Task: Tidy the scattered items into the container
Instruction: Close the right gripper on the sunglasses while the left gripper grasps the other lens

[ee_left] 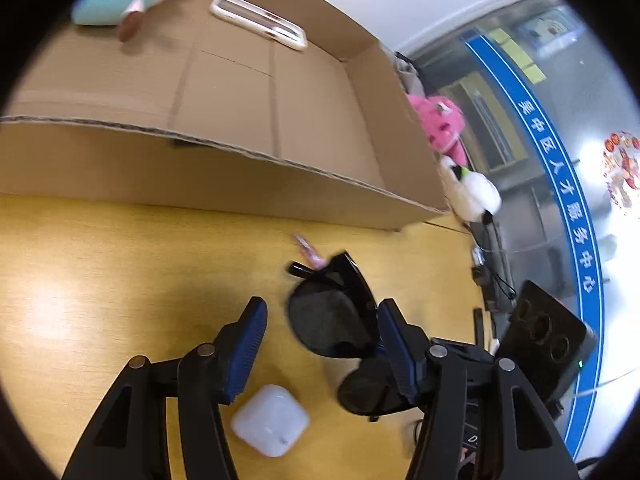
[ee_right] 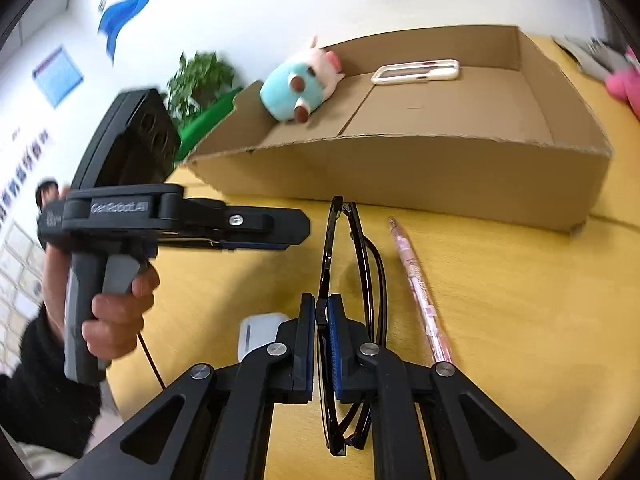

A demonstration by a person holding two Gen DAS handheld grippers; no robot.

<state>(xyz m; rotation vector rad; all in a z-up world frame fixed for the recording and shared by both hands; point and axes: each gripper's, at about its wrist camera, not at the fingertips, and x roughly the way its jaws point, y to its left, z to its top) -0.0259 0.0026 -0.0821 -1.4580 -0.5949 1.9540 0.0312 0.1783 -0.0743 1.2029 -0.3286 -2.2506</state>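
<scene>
My right gripper is shut on black sunglasses, held upright by one lens above the yellow table. In the left wrist view the sunglasses lie between my left gripper's fingers, against the right pad. My left gripper is open; it shows in the right wrist view left of the glasses. A pink pen lies right of the glasses. A white earbud case sits below the left gripper. The cardboard box holds a blue plush and a white phone case.
A pink plush and a white plush sit right of the box. A black device and cables lie at the table's right edge. A green plant stands behind the box.
</scene>
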